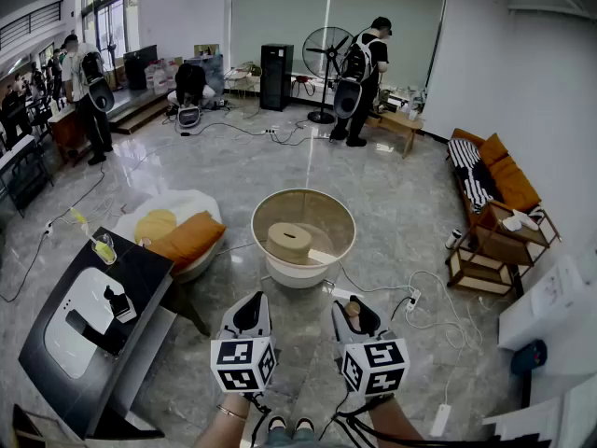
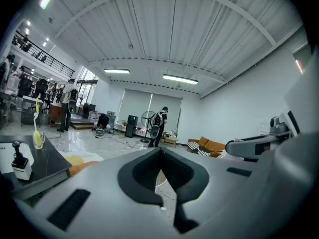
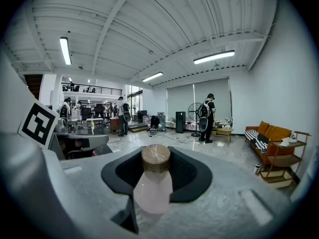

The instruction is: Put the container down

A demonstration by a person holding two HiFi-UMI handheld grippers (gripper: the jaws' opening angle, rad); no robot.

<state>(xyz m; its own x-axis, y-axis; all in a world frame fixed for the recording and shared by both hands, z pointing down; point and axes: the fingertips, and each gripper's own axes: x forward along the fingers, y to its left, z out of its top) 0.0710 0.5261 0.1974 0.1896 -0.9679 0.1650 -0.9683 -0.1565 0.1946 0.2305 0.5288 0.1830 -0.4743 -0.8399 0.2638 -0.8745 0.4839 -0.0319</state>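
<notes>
Two grippers are held side by side low in front of the person, jaws pointing forward over the grey marble floor (image 1: pixel 410 213), each with one marker cube facing the head camera, and both stop short of the single round glass-topped table (image 1: pixel 328 215). The left gripper (image 1: pixel 250 301) has its jaws brought together at the tips, with nothing between them. The right gripper (image 1: pixel 353 304) is clenched on the one small pale pink translucent bottle with a cork stopper (image 3: pixel 153 185), which stands upright between the black pads, stopper end away from the hand, held in the air and touching no surface. One beige roll (image 1: pixel 289 241) lies on the round table. Left of it are two cushions, one orange (image 1: pixel 187 239) and one yellow (image 1: pixel 156 224). One standing fan (image 1: pixel 326 59) stands at the far wall
</notes>
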